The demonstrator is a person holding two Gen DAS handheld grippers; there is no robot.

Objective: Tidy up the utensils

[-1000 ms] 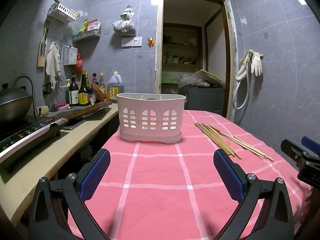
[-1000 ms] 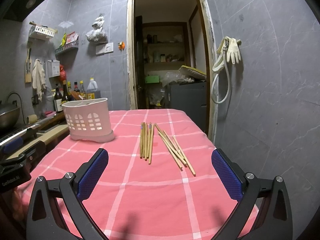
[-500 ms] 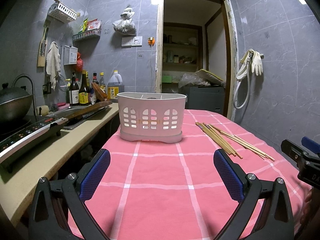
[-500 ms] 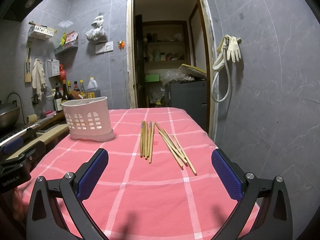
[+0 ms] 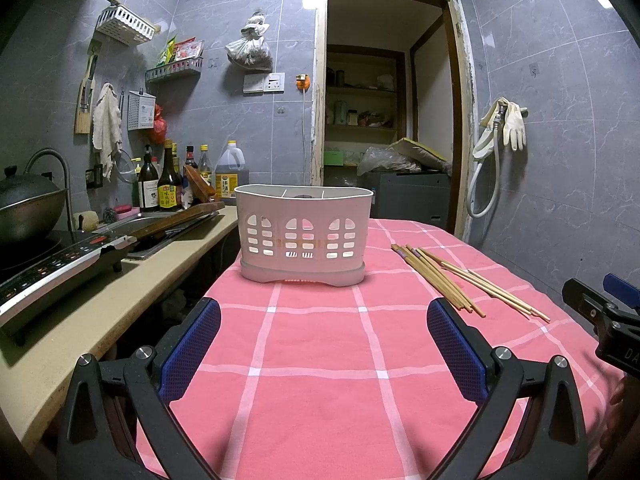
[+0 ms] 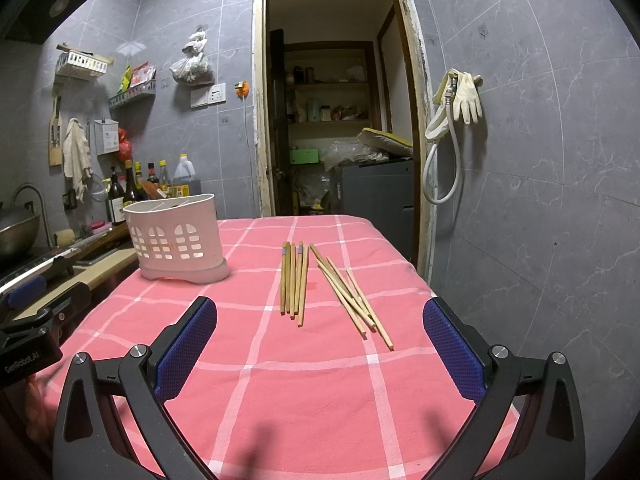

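A white slotted utensil holder stands upright on the pink checked tablecloth. To its right lie two loose bunches of wooden chopsticks: a straight bunch and a fanned bunch. My left gripper hovers open in front of the holder, nothing between its blue pads. In the right wrist view my right gripper is open too, short of the chopsticks. Each gripper's body shows at the edge of the other's view.
A beige counter runs along the table's left side with an induction cooker, a wok, a sink and several bottles. Grey tiled walls close in on the right; an open doorway is behind the table.
Both grippers have drifted slightly; the holder and chopsticks sit a little lower and nearer in the views. Nothing was grasped or moved on the table.
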